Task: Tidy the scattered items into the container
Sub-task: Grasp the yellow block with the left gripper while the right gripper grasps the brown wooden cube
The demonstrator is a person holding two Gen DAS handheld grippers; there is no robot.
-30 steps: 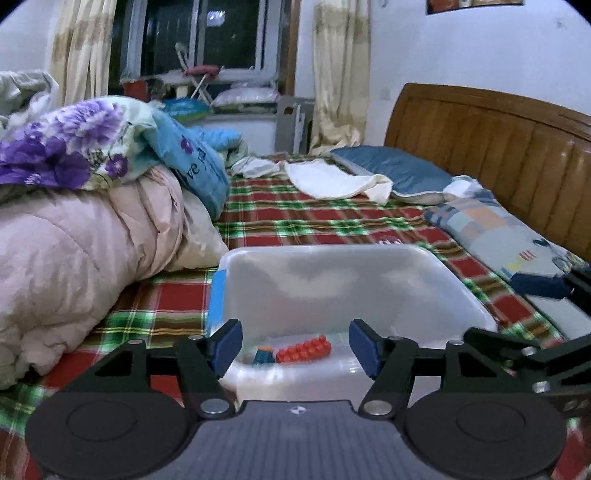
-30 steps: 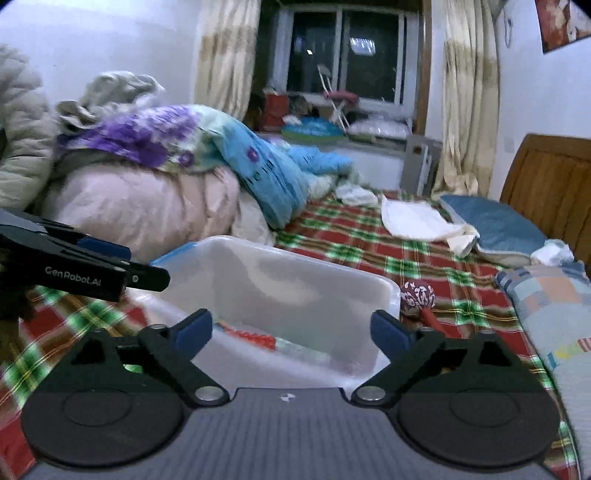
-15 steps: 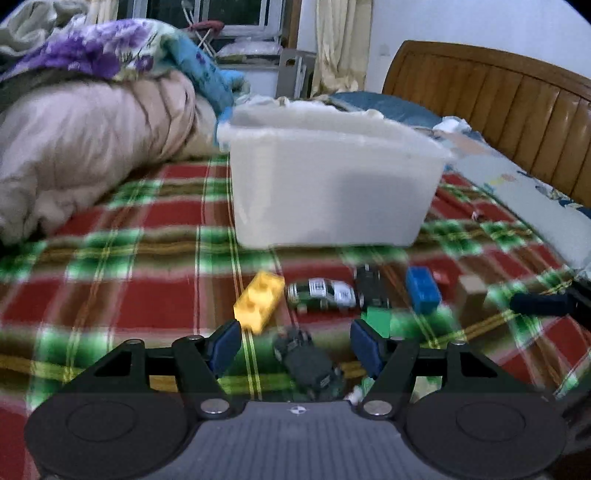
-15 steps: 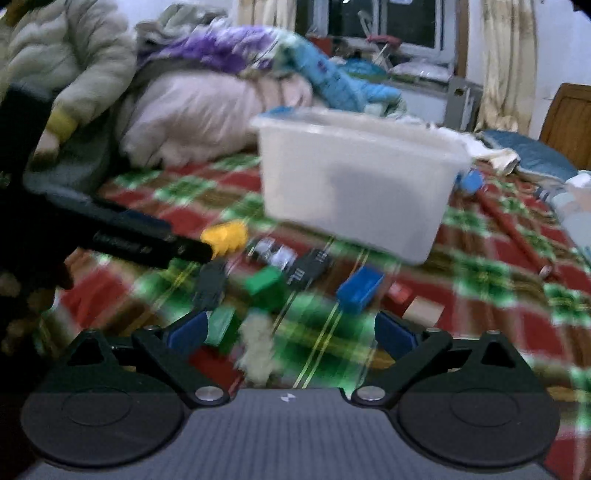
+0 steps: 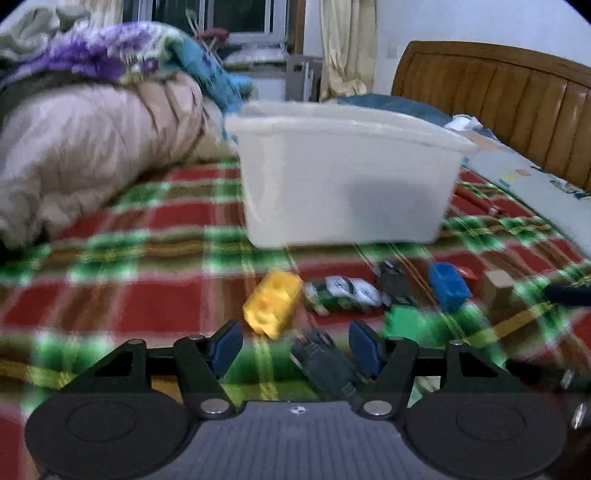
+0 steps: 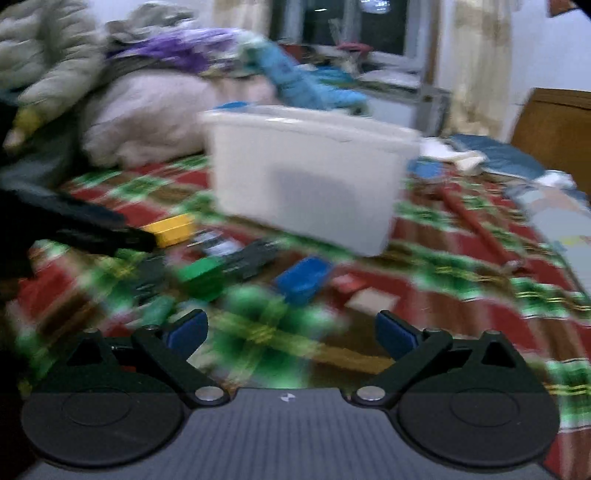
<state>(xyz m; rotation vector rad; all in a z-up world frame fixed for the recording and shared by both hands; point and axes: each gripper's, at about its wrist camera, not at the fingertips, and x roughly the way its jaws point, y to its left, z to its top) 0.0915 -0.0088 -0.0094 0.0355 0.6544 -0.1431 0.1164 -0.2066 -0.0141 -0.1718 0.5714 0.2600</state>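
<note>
Though both views are smeared with blur, the bed is plain enough: a red, green and yellow plaid blanket (image 5: pixel 147 258) covers it, a wooden headboard (image 5: pixel 498 92) rises at two o'clock in the left wrist view, and a heap of pink and purple-flowered quilts (image 5: pixel 92 147) fills the ten o'clock side. Curtains (image 5: pixel 343 48) hang by a dark window (image 5: pixel 236 16) at the far wall. Sitting on the blanket at twelve o'clock is the white plastic container (image 5: pixel 343 184), and the scattered toys lie on the blanket in front of it — a yellow block (image 5: pixel 271 306), a green-and-white toy car (image 5: pixel 343 291), a blue block (image 5: pixel 448 286), a green block (image 5: pixel 406 321) and a tan wooden cube (image 5: pixel 498 288). The left gripper (image 5: pixel 295 345) hovers low with its blue-padded fingers spread apart and a dark toy car (image 5: pixel 325 360) lying between them near the right pad, not clamped. The right gripper (image 6: pixel 291 332) also has its fingers wide apart, holding nothing, above bare plaid; from its view the container (image 6: pixel 306 173) stands at twelve o'clock and the blue block (image 6: pixel 303 277) just ahead — a red stick (image 6: pixel 469 218) lies at two o'clock.
</note>
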